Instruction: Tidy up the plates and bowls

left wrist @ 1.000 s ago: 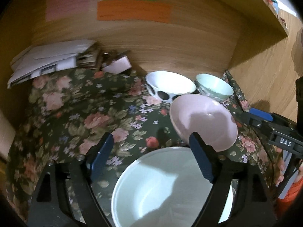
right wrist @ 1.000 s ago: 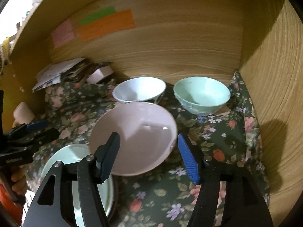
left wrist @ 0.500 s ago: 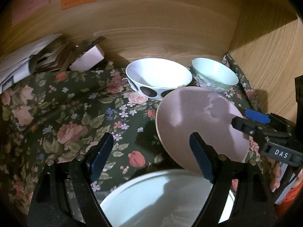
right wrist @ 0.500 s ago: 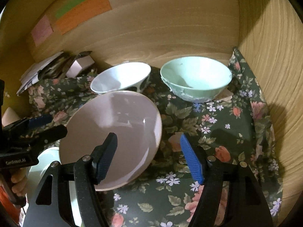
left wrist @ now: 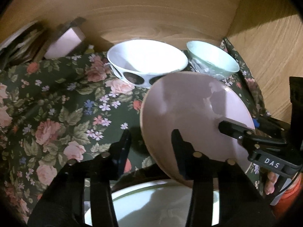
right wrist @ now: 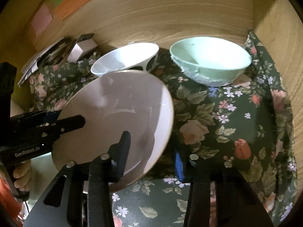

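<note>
Both grippers' jaws have just been closing and now pinch the tilted pink plate (left wrist: 189, 117) at 4 and 8 o'clock, ready to lower onto the white plate (left wrist: 161, 202) beneath.

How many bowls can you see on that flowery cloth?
2: a white bowl with dark spots at the back by the wooden wall, and a green bowl to its right near the corner. More could be hidden behind the pink plate.
</note>
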